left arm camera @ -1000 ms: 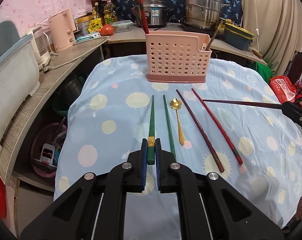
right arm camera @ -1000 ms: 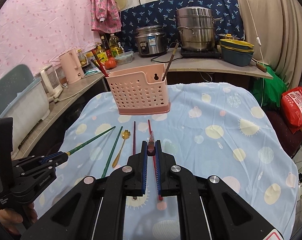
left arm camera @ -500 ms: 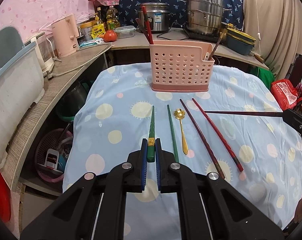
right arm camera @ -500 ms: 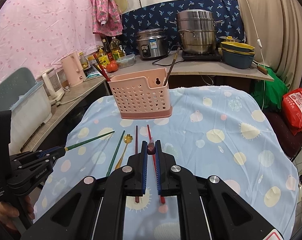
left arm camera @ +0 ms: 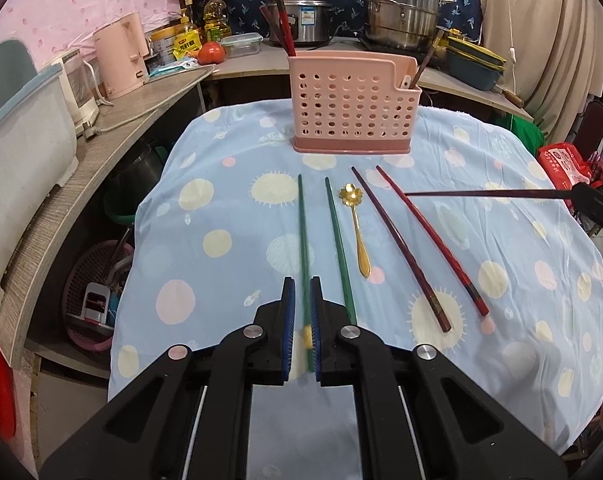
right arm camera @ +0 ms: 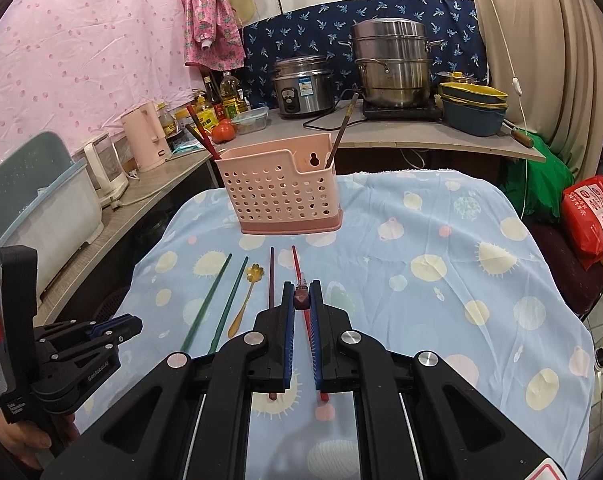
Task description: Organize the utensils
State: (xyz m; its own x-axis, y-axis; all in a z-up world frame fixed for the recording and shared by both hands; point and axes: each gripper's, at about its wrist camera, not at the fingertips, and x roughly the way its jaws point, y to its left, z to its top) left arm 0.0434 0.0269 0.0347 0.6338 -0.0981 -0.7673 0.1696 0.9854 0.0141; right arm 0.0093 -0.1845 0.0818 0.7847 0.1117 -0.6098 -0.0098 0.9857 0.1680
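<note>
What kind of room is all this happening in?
Most likely a small home kitchen: a steel rice cooker and a stacked steel steamer pot stand on the counter beside cooking-oil bottles, and a pink perforated utensil holder sits on the cloth-covered table.

Both cameras sit just behind a gripper's 2 fingers and look forward and down along them over a table with a spotted blue cloth. The left wrist view faces the pink basket almost squarely, close above the near edge. The right wrist view looks from further right and a little higher, seeing the pink basket at an angle. The 2 views share the cloth, the basket, the utensils lying before it, and the counter behind.
</note>
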